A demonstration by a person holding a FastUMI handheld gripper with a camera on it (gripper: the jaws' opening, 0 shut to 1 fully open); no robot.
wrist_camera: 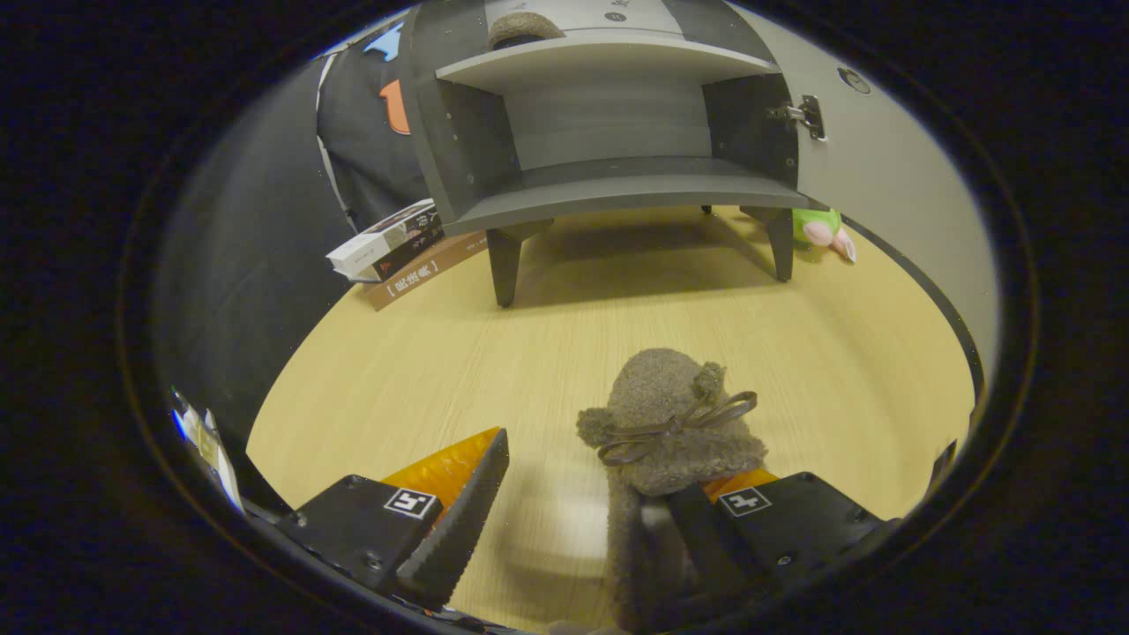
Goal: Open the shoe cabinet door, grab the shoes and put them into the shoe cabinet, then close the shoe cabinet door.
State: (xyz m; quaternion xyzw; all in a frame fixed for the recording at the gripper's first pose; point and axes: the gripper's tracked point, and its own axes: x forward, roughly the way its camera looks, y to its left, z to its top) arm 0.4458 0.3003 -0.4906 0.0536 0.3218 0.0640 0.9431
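Note:
A fuzzy grey-brown shoe [666,419] with a ribbon bow lies on the wooden table, toe pointing at the cabinet. My gripper [593,481] is open wide. The shoe rests over the right finger [758,520] and hides its tip, while the left finger [463,516] stands well clear of it, with bare table between. Beyond the shoe stands the grey shoe cabinet [617,190] on short legs. Its door [891,185] is swung open to the right on a metal hinge [804,115]. A second fuzzy shoe [522,26] sits on the upper shelf; the lower shelf is bare.
A stack of books [401,251] lies left of the cabinet's front leg. A green and pink plush toy [825,229] sits by the right leg, near the open door. Open table stretches between the shoe and the cabinet.

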